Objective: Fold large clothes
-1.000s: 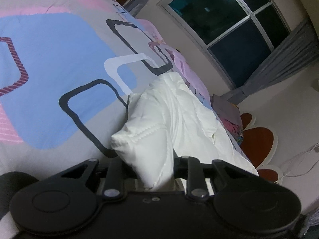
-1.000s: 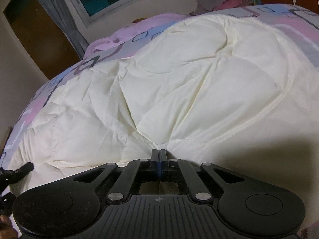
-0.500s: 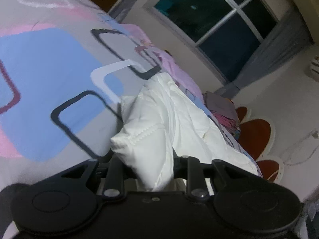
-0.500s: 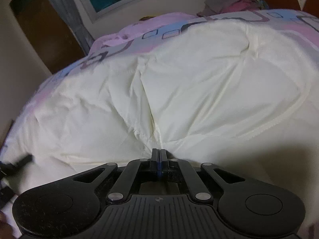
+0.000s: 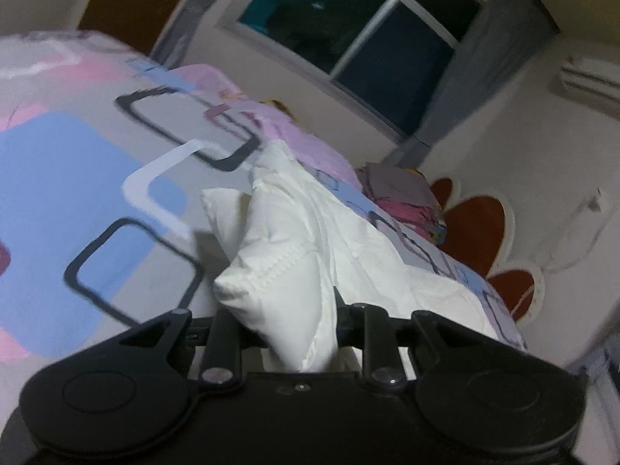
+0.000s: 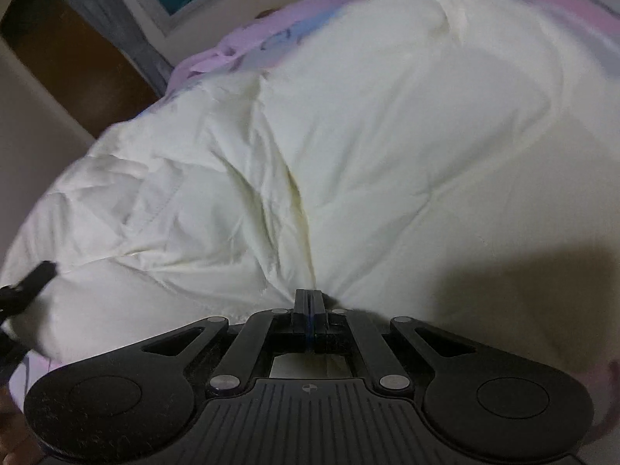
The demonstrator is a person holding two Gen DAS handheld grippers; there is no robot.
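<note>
A white quilted puffer garment (image 5: 310, 240) lies on a bed with a patterned sheet (image 5: 69, 178). My left gripper (image 5: 288, 321) is shut on a thick corner of the white garment, which bulges up between the jaws and is lifted off the sheet. In the right wrist view the garment (image 6: 387, 147) fills most of the frame. My right gripper (image 6: 309, 302) is shut, its fingertips pinching the near edge of the garment. The left gripper shows as a dark tip (image 6: 35, 283) at the far left edge.
A pile of other clothes (image 5: 403, 193) sits at the far end of the bed. A dark window (image 5: 356, 38) with grey curtains is behind it. A red and white flower-shaped mat (image 5: 480, 224) lies beside the bed on the right.
My left gripper has lifted and tilted upward with the garment corner, showing more wall and window. My right gripper has moved closer over the garment, still pinching its edge.
</note>
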